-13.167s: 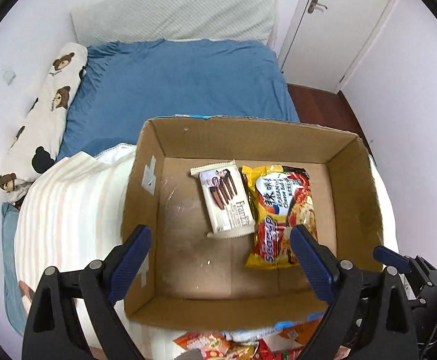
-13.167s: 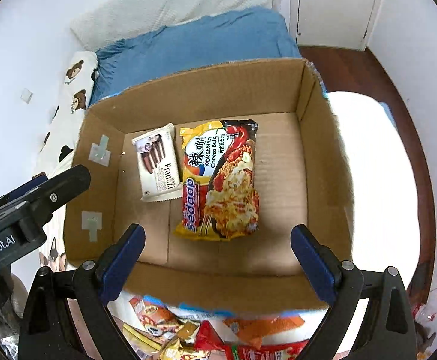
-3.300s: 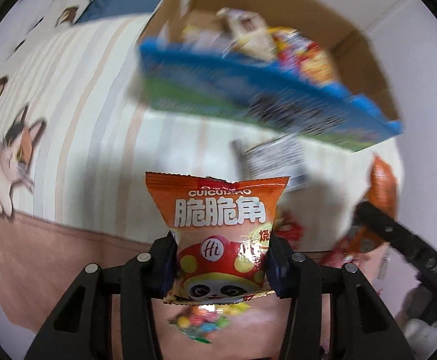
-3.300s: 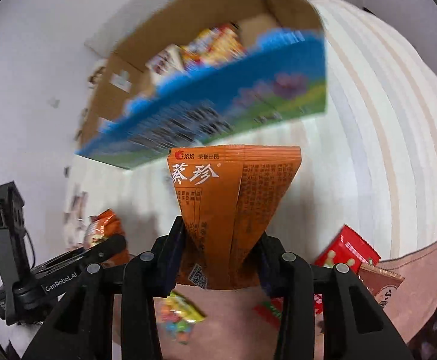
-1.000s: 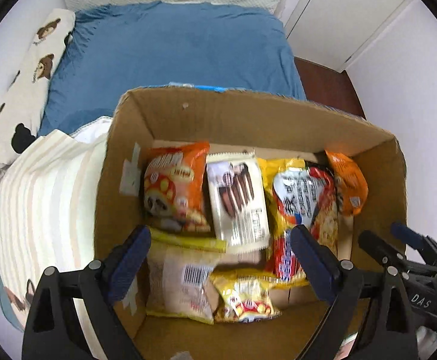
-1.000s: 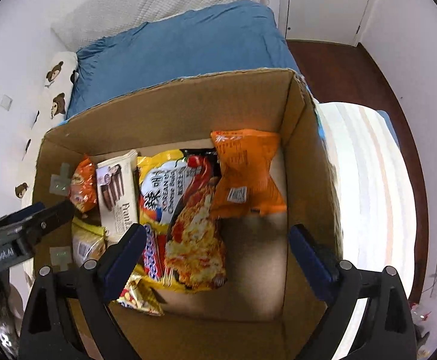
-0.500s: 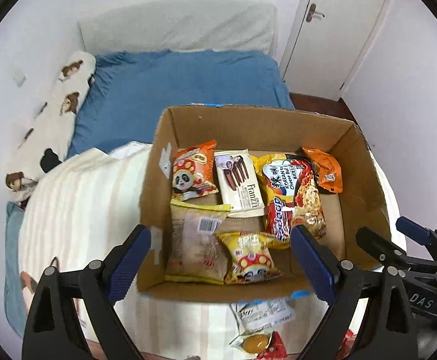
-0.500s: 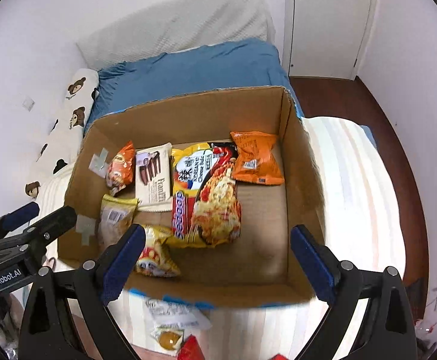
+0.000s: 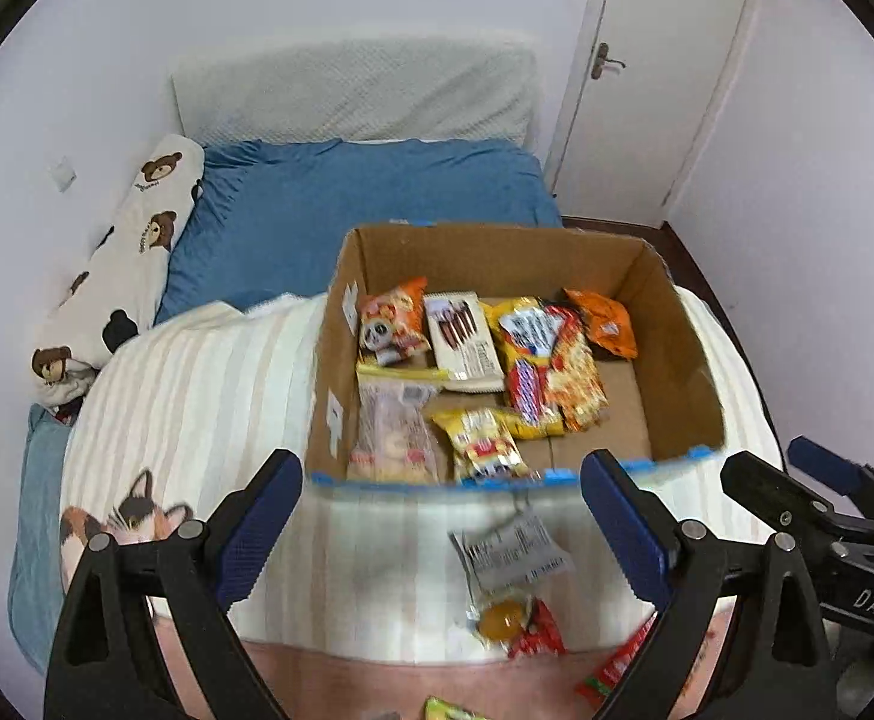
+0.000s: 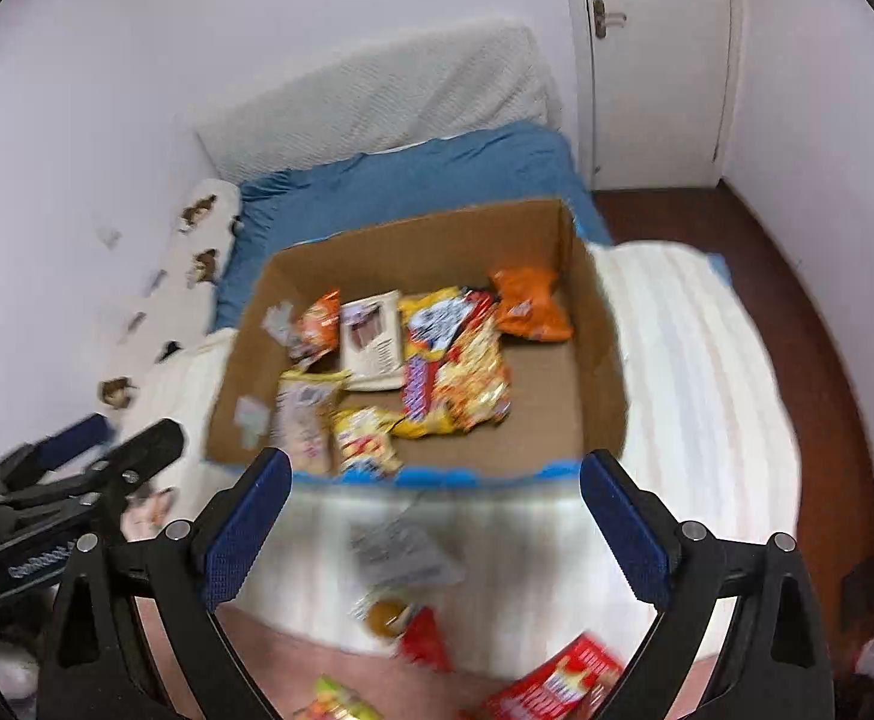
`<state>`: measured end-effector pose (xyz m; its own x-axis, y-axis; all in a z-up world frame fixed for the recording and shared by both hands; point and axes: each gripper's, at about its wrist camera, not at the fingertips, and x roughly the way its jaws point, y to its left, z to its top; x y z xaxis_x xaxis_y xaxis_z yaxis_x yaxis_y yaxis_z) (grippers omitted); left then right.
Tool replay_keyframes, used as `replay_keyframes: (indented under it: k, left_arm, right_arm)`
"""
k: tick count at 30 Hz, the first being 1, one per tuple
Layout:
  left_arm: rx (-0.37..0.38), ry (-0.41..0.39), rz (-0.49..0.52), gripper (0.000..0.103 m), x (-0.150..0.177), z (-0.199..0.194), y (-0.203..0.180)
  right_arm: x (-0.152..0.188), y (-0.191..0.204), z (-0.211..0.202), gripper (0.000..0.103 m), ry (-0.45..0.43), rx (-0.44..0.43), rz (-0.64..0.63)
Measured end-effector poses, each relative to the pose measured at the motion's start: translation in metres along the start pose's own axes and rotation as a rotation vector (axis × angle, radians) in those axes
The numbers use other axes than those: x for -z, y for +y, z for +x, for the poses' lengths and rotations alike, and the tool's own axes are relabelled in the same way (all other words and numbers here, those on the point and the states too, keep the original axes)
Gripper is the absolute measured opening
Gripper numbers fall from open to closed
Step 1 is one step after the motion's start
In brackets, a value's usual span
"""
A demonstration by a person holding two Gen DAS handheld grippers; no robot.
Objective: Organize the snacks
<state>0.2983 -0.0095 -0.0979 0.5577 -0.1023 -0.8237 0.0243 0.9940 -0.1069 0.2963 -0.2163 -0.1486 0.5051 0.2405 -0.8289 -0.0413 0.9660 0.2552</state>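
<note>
While both tools, left [image 9: 442, 521] and right [image 10: 434, 515], gape empty, "DAS" marks the right one.

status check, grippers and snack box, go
Left hand-held gripper open, empty; right hand-held gripper too. Cardboard box holds six packs. Loose snacks remain outside on blanket.

Brown cardboard box [image 9: 671, 324] with blue-taped near rim, orange packet [image 9: 602, 324] at its far right, yellow-red noodle bag [image 9: 548, 360], cream striped blanket [image 9: 197, 396] left, blue sheet [image 9: 365, 192] beyond, bear-print pillow [image 9: 119, 264]
</note>
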Motion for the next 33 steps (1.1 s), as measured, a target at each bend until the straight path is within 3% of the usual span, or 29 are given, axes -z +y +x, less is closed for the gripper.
replay_keyframes:
  k: [3,6,7,10,13,21,31,33]
  left_arm:
    - [0.008,0.026,0.006,0.095,0.025,-0.005,-0.003]
    - [0.0,0.088,0.014,0.095,0.058,0.005,-0.008]
    - [-0.003,0.129,0.025,0.095,0.071,0.013,-0.009]
    - [-0.01,0.222,0.036,0.095,0.103,0.038,-0.014]
    - [-0.039,0.278,0.075,0.095,0.124,0.062,-0.021]
    - [-0.106,0.27,0.369,0.095,0.11,0.114,-0.064]
    - [-0.153,0.372,0.787,0.095,0.11,0.193,-0.12]
    - [-0.151,0.38,0.817,0.095,0.112,0.199,-0.126]
  right_arm:
    - [0.028,-0.014,-0.005,0.099,0.03,0.007,0.037]
    - [0.064,-0.041,0.007,0.099,0.115,-0.009,0.126]
    - [0.076,-0.048,0.012,0.095,0.143,-0.02,0.15]
    - [0.118,-0.08,0.035,0.071,0.24,-0.064,0.27]
    - [0.147,-0.103,0.053,0.071,0.29,-0.078,0.385]
    - [0.192,-0.129,0.104,0.071,0.356,-0.011,0.531]
    - [0.197,-0.122,0.118,0.074,0.344,0.049,0.52]
    - [0.199,-0.119,0.118,0.074,0.347,0.052,0.523]
